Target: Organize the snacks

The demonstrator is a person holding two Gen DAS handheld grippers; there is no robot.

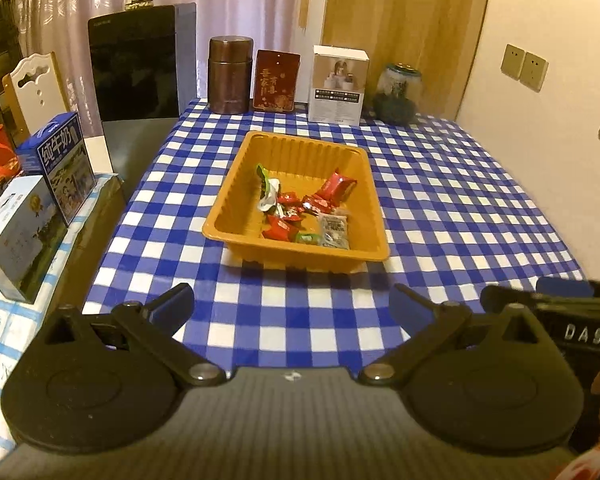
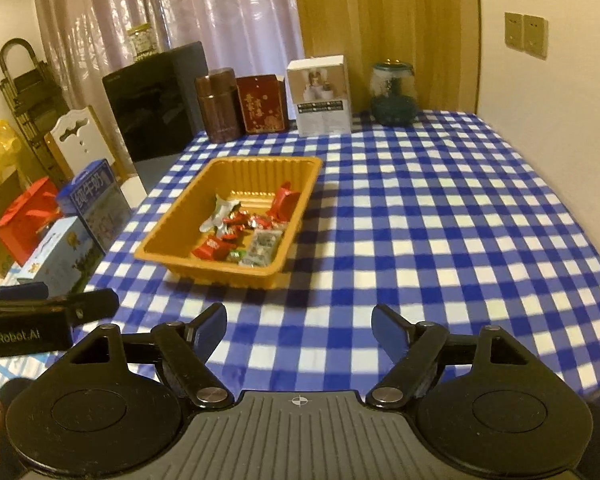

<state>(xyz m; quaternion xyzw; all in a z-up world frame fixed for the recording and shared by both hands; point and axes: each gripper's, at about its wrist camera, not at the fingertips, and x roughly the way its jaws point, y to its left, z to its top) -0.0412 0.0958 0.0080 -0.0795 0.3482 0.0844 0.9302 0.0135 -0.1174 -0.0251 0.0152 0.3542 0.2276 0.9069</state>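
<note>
1. Left gripper (image 1: 292, 308): your jaws stand spread wide over the blue-and-white checked tablecloth (image 1: 440, 200), with nothing between them.
2. Right gripper (image 2: 298, 330): your jaws are likewise parted and empty, hovering short of the tray.
3. Orange plastic tray (image 1: 236, 184): it sits near the middle of the table, well ahead of both grippers. Its ribbed walls look thin and probably flex, so take it by the rim if you must shift it.
4. Snacks (image 1: 300, 208): small wrapped sweets lie heaped in the tray's near right part. You see red wrappers (image 2: 214, 249), a green-and-white one (image 1: 270, 192), and a clear packet (image 2: 262, 246) in the near corner.
5. Handling: these pieces are likely light, crinkly and slippery. Pinch each across its body, not its twisted ends, and close gently.
6. No snack shows loose on the cloth, so the sorting appears largely done.
</note>
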